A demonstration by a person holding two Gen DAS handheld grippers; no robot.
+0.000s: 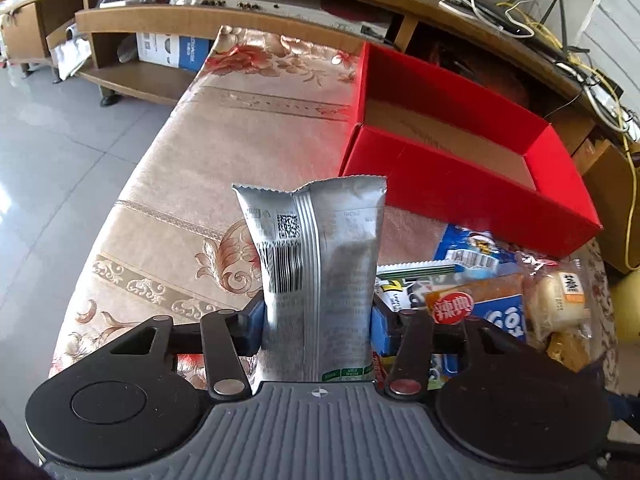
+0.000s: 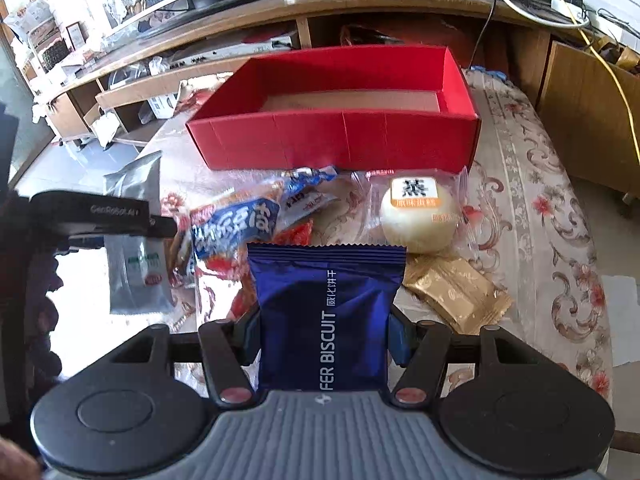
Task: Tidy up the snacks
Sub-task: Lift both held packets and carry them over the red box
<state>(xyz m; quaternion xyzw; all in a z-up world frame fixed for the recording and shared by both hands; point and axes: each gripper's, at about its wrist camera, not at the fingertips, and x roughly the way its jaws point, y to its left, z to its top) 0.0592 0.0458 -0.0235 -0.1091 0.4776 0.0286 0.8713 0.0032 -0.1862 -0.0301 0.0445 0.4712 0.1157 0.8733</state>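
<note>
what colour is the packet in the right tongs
Dark blue foil with white lettering, on the packet in the right tongs; clearest in the right wrist view.

My right gripper [image 2: 324, 336] clamps a blue wafer packet [image 2: 326, 312]; red box [image 2: 336, 140] at twelve o'clock; wrapped bun [image 2: 420, 216] at one.

Floral-clothed table [image 2: 532, 184]: red box [image 2: 340, 140], snack packets [image 2: 256, 216].

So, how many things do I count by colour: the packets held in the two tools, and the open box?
silver packet, in left tool: 1
blue packet, in right tool: 1
red box: 1
Total: 3
</note>
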